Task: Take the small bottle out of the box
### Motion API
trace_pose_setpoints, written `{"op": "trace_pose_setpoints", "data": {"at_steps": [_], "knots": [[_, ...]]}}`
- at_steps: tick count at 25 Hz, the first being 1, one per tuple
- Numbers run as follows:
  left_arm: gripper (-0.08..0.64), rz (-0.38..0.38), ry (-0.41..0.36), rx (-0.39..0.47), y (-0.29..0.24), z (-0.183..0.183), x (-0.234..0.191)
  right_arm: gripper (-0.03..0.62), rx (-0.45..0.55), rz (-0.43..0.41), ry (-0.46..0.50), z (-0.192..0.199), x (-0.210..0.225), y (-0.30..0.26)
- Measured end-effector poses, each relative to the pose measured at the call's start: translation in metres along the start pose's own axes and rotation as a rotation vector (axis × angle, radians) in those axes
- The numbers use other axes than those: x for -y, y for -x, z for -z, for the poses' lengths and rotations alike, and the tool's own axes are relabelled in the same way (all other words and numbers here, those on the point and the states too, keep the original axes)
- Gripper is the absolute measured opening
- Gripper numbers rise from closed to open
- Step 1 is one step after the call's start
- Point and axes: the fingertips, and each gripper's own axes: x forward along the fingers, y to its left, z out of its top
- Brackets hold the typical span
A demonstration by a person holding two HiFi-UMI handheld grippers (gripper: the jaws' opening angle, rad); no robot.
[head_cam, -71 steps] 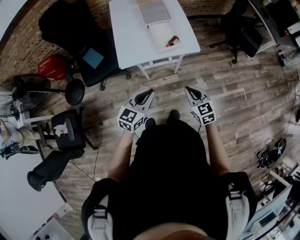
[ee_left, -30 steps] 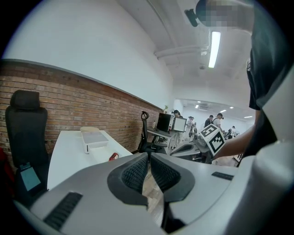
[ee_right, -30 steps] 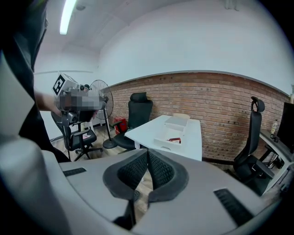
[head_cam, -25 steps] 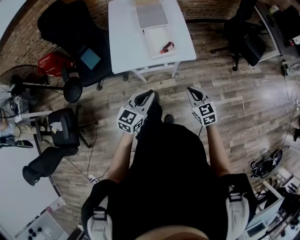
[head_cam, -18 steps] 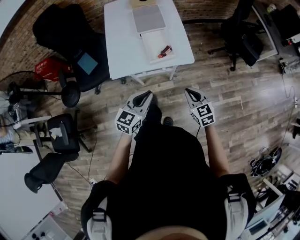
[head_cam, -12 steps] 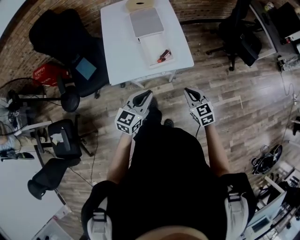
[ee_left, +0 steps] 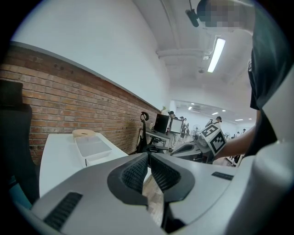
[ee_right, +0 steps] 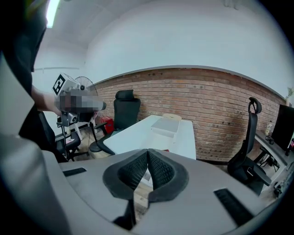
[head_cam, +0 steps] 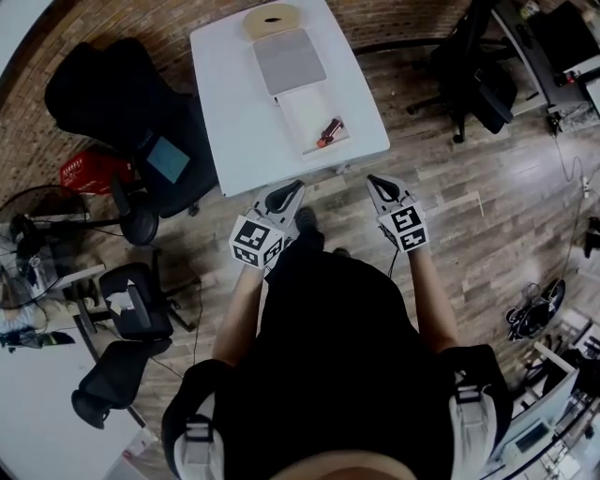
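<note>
In the head view a white table [head_cam: 230,103] stands ahead of me. On it lies an open white box [head_cam: 309,112] with a small red-brown bottle [head_cam: 329,131] inside. A grey flat box [head_cam: 289,60] and a tan tape roll [head_cam: 273,19] sit behind it. My left gripper [head_cam: 294,187] and right gripper [head_cam: 372,180] hang over the floor just short of the table's near edge, both shut and empty. The left gripper [ee_left: 148,156] and the right gripper [ee_right: 148,151] each show pads pressed together in their own views. The bottle is hidden there.
A black office chair [head_cam: 103,84] with a blue item [head_cam: 167,155] stands left of the table, beside a red crate [head_cam: 89,172]. Another black chair [head_cam: 469,66] is to the right. A fan [head_cam: 23,239] and more chairs [head_cam: 141,291] crowd the left on the wooden floor [head_cam: 487,197].
The person has walked toward the table, which now shows fully with the tape roll in sight. Both grippers stayed shut and held the same pose in front of the body.
</note>
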Motion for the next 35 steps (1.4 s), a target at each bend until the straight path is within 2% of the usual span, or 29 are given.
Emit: {"op": "trace_pose_setpoints", "data": {"at_steps": [10, 19, 26, 35], "knots": [[0.035, 0.057, -0.017, -0.01, -0.015, -0.017, -0.055, -0.003, -0.014, 0.041, -0.016, -0.027, 0.009, -0.047], [0.035, 0.048, -0.017, -0.015, -0.015, -0.019, -0.104, -0.003, -0.039, 0.031, -0.015, -0.038, 0.014, -0.091], [0.035, -0.022, 0.005, -0.003, -0.005, -0.022, -0.129, -0.003, -0.082, -0.033, 0.035, -0.04, 0.016, -0.123], [0.035, -0.193, 0.063, 0.013, -0.008, -0.029, -0.152, -0.003, -0.138, -0.178, 0.137, -0.042, 0.042, -0.159]]}}
